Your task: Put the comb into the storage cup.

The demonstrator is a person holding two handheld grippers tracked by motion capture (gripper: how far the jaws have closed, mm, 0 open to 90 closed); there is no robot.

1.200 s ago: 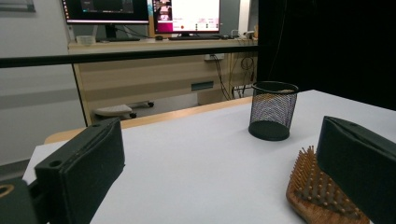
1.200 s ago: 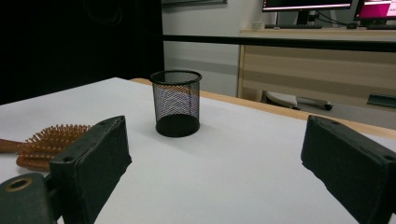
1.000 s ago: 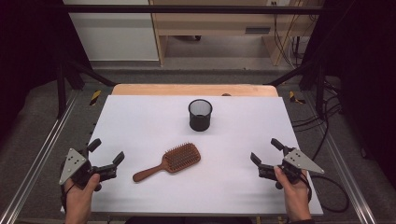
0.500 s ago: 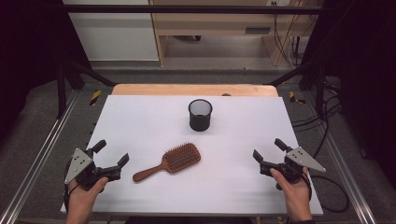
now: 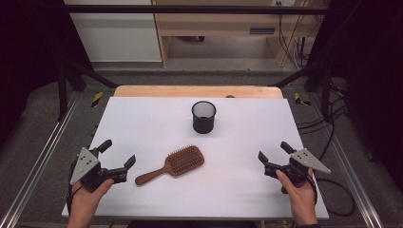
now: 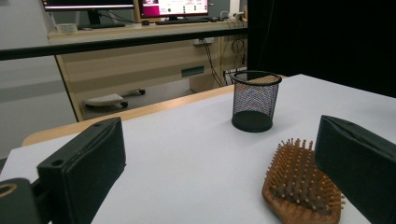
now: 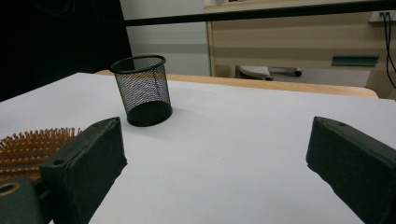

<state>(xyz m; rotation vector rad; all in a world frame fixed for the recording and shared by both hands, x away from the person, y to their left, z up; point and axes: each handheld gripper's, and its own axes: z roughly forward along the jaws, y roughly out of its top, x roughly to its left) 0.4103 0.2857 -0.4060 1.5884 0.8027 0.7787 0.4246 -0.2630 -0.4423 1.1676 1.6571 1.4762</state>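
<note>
So I'm at the approach stage here, nothing picked up yet. My left gripper [image 5: 117,154] sits at the near left of the white table [image 5: 142,123], jaws spread wide with nothing between them. The wooden hairbrush [image 5: 173,164] lies flat just to the right of it, bristles up, handle angled toward the near left, so its handle end is the part nearest that gripper. Near, but not touching. In the left gripper view the brush head [image 6: 301,184] sits low by the right-hand jaw. My right gripper [image 5: 274,151] is at the near right, also spread and empty, well apart from the brush. The black mesh cup [image 5: 204,117] stands upright farther back, mid-table. My guess for the next move: slide the left gripper right and straddle the handle before closing.
</note>
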